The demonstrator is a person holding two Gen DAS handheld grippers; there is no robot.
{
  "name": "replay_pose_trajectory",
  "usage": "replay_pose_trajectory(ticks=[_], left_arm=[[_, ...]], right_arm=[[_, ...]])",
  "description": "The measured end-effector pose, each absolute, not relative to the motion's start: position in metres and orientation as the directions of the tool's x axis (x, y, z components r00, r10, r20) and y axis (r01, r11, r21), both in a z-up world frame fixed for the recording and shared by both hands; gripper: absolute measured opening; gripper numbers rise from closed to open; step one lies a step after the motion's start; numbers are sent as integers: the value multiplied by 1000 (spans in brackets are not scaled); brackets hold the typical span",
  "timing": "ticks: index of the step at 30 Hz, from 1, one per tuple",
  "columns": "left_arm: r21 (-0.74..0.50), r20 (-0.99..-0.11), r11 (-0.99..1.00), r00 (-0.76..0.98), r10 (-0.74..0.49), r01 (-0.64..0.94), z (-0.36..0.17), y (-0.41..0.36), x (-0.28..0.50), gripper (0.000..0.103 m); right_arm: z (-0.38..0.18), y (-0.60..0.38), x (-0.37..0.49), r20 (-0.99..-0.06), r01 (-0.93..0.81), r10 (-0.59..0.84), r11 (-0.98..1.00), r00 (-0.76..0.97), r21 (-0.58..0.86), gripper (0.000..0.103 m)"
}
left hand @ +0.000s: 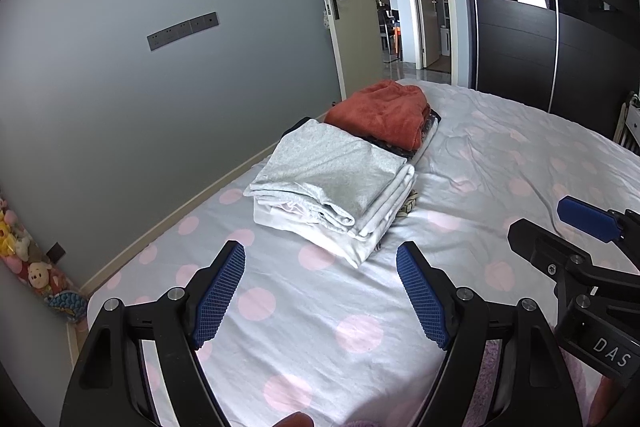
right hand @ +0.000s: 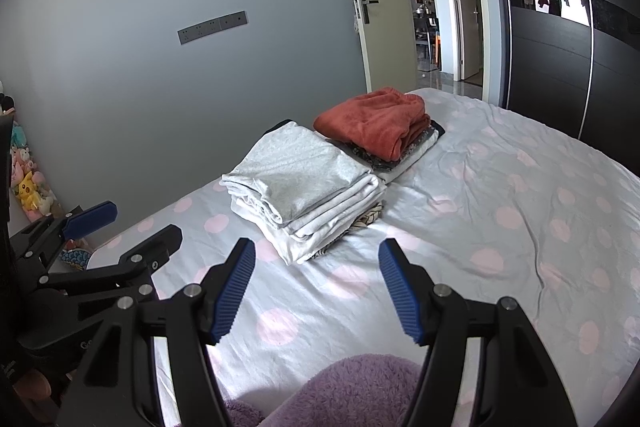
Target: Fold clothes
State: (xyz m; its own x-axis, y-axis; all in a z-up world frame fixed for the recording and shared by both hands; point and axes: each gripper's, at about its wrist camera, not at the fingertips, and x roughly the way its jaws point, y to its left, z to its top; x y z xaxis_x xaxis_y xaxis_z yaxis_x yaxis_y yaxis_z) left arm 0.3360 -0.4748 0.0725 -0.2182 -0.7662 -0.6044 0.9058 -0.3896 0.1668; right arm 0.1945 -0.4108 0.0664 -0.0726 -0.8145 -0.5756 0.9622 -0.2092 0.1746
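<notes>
Purple fleece point(right hand: 352, 391): lies on the bed right under the right tool, nearest the lens, fluffy, touched by neither pad.
Left tool point(left hand: 320, 299): pads spread wide, nothing between them, hovering over the dotted sheet.
Right tool point(right hand: 318, 291): pads apart too, empty, just beside the left one.
Grey-white stack point(left hand: 332, 187): folded clothes piled neatly on the bed point(left hand: 500, 155), ahead of both tools, near the wall side.
Rust-red garment point(left hand: 380, 115): folded on top of a second pile, touching the first stack's far end.
</notes>
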Motion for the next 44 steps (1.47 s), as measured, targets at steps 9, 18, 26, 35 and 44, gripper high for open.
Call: replay_pose_trajectory(ticks=[9, 18, 26, 35, 44], left_arm=[[170, -603, -397, -223, -766, 902, 73, -473, 335, 80], [172, -605, -403, -226, -763, 899, 72, -468, 332, 80], [170, -608, -399, -223, -762, 901, 72, -465, 332, 80], [168, -607, -399, -224, -762, 901, 72, -465, 334, 80], [173, -596, -407, -234, -768, 897, 74, -461, 334, 80]], right_arm=[[65, -409, 194, -576, 962, -814, -209, -72, 174, 63], [64, -407, 193, -576, 961, -814, -212, -73, 177, 63], [63, -405, 192, -578, 961, -813, -212, -72, 178, 63], [63, -402, 191, -578, 961, -813, -214, -75, 177, 63], [64, -401, 194, -580, 962, -811, -211, -74, 173, 63]])
